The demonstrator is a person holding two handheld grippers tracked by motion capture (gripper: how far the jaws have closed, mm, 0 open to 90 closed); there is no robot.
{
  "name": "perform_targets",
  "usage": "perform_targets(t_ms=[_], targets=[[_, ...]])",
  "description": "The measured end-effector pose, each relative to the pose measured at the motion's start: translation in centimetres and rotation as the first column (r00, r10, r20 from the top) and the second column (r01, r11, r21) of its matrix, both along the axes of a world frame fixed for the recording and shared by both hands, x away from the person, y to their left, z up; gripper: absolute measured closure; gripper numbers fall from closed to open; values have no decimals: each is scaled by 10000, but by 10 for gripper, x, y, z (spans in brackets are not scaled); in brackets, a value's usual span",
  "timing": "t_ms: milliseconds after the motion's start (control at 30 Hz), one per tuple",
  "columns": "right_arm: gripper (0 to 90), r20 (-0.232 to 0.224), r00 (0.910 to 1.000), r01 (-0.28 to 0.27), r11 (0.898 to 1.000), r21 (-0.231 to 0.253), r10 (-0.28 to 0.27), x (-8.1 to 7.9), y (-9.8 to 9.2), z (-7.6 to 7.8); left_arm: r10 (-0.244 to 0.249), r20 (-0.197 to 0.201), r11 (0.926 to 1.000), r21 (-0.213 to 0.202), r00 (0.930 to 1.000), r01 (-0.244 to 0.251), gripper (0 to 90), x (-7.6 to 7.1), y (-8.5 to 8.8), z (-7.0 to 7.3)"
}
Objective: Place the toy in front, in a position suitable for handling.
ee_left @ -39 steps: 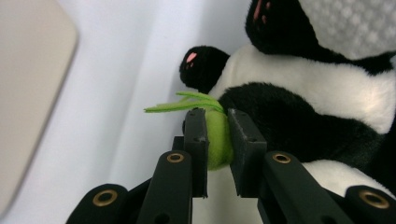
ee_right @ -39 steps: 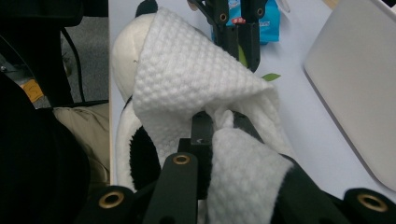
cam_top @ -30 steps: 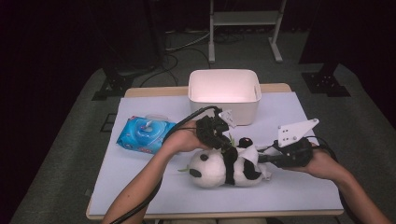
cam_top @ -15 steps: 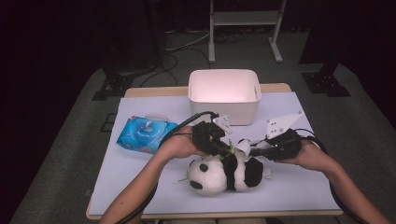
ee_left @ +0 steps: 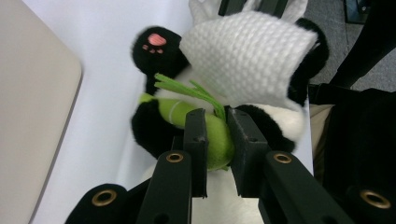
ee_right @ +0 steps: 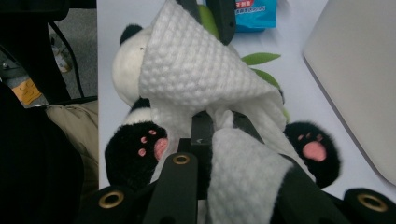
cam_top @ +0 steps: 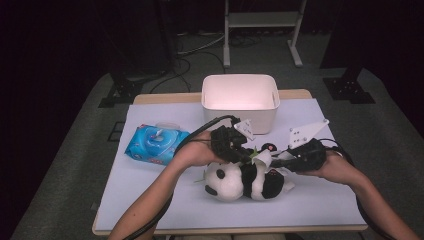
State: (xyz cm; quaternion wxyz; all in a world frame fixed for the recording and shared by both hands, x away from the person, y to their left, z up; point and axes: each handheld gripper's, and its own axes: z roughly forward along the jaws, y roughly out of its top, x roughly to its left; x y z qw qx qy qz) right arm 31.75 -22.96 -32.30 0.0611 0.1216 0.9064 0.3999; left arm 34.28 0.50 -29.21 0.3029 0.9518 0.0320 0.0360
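Observation:
A black-and-white panda plush [cam_top: 235,181] lies on its side on the white table cover, head toward the left. My left gripper [cam_top: 243,156] reaches over its chest. In the left gripper view this gripper [ee_left: 216,119] is shut on the plush's green bamboo stalk [ee_left: 217,140]. My right gripper [cam_top: 272,159] comes in from the right, shut on a white textured wipe [cam_top: 263,159]. In the right gripper view the wipe [ee_right: 196,70] drapes from that gripper [ee_right: 219,122] over the panda's belly, between its pink-padded paws [ee_right: 313,151].
A white plastic bin [cam_top: 240,100] stands behind the grippers at the table's far middle. A blue wipes pack [cam_top: 156,145] lies to the left. Both forearms enter from the bottom edge, and cables trail from each gripper.
The right gripper with the wipe has shifted slightly left and away from the front edge, closer over the panda. The left gripper and the plush have barely moved.

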Motion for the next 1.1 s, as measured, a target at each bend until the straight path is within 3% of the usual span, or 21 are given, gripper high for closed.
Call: perform_targets(t_ms=[167, 200, 300, 533, 667, 733, 900, 933, 1000, 1100], targets=[[804, -142, 9999, -20, 9997, -260, 16, 0, 2, -8, -19, -178, 9999, 145, 9998, 21, 779, -1, -2, -8], [804, -272, 9996, -135, 9991, -413, 124, -1, 5, -16, -139, -466, 9999, 0, 9988, 139, 775, -2, -1, -13], [804, -380, 9991, -187, 9979, -623, 164, -3, 7, -24, -340, -708, 9993, -175, 9969, 328, 764, -7, 2, -19], [804, -519, 9985, 188, 9997, -161, -196, -6, -10, -32, -296, -1053, 9987, -434, 9940, 252, 644, -12, 14, -25], [804, -602, 9958, 688, 9976, -57, -691, -7, -31, -37, -292, -1245, 9941, -1072, 9918, 158, 579, -14, 25, -20], [804, -727, 9902, 1193, 9928, -64, -1195, -6, -48, -42, -187, -1136, 9933, -1158, 9934, 54, 546, -15, 30, -18], [810, -786, 9826, 1671, 9856, -251, -1685, -9, -72, -50, -17, -1055, 9926, -1209, 9944, -112, 524, -15, 38, -18], [811, -974, 9745, 1988, 9791, -428, -2021, -11, -85, -56, 35, -1072, 9896, -1425, 9942, -189, 522, -15, 41, -17], [810, -993, 9716, 2106, 9763, -502, -2147, -12, -91, -58, 74, -1068, 9897, -1416, 9943, -226, 517, -15, 43, -17], [810, -1149, 9562, 2615, 9621, -771, -2691, -18, -111, -68, 140, -1043, 9905, -1344, 9944, -281, 509, -15, 45, -19]])
